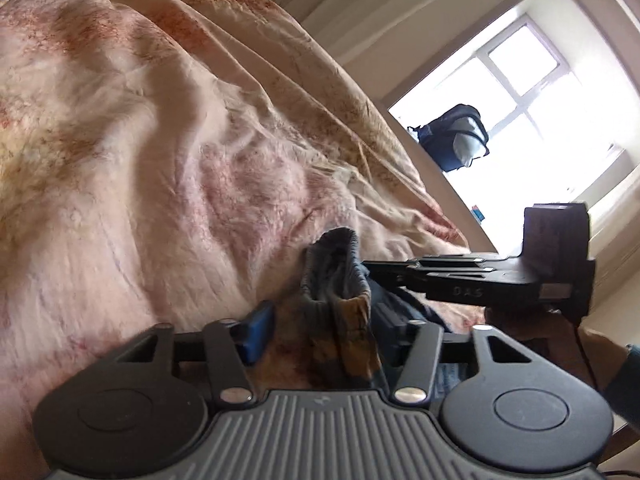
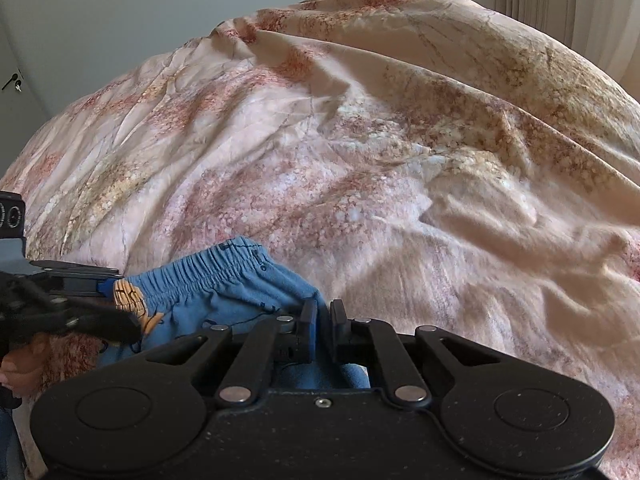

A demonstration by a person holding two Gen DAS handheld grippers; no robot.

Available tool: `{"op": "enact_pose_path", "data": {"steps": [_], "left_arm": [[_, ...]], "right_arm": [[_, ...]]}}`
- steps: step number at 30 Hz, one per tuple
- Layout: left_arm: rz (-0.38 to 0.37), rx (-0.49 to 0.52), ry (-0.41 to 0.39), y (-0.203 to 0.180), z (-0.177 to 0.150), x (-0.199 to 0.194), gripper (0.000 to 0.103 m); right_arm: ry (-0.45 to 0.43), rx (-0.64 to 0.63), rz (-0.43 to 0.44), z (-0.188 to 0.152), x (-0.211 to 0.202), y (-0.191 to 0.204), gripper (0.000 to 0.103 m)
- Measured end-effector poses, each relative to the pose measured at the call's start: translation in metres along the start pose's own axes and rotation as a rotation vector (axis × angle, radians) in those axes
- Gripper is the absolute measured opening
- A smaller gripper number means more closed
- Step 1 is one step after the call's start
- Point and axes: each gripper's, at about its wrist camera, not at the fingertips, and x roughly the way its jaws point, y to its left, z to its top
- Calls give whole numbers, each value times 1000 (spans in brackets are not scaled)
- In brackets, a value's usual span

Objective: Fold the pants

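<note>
Small blue pants [image 2: 224, 284] with an elastic waistband and an orange print lie bunched at the near edge of the bed. In the right wrist view my right gripper [image 2: 324, 322] is shut on the waistband's right end. My left gripper [image 2: 116, 304] reaches in from the left at the waistband's other end. In the left wrist view my left gripper [image 1: 320, 332] stands open, and a bunched fold of the pants [image 1: 340, 300] rises between its fingers. The right gripper [image 1: 372, 270] enters there from the right, closed on the cloth.
A rumpled pink and tan floral bedspread [image 2: 360, 160] covers the bed. In the left wrist view a bright window [image 1: 520, 92] and a dark backpack [image 1: 456, 136] stand beyond the bed's edge. A grey wall and a door handle [image 2: 12, 80] show at far left.
</note>
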Motion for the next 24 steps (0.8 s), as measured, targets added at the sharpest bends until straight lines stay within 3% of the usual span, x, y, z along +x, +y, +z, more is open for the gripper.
{"op": "enact_pose_path", "data": {"steps": [4,6,9,11,15,19,24], "left_arm": [[13,21,-3,-4,-1,3,46],[18,31,1,-6,-1,3,31],[30,50,-2,-11,-2,2,21],[37,57,-22,-17,-1,-3,20],[51,79,-50,-29,-1,-16,19],[77,90,-42,-29,-3,-17,19],[64,57,-41,-25,-2,-18,19]], "right_arm": [[-1,-1,-2,0,0,1,7],[-3,1,-9,-1,0,1,7],[-13,6,-32,-2,0,4,9],[-23,4,-57,-4,-1,8,10],[-118,-6,-172,-7,-19,19,40],[-160,-159,-311,-22,-45,51,40],[-74,-327,-339,-55,-46,85,49]]}}
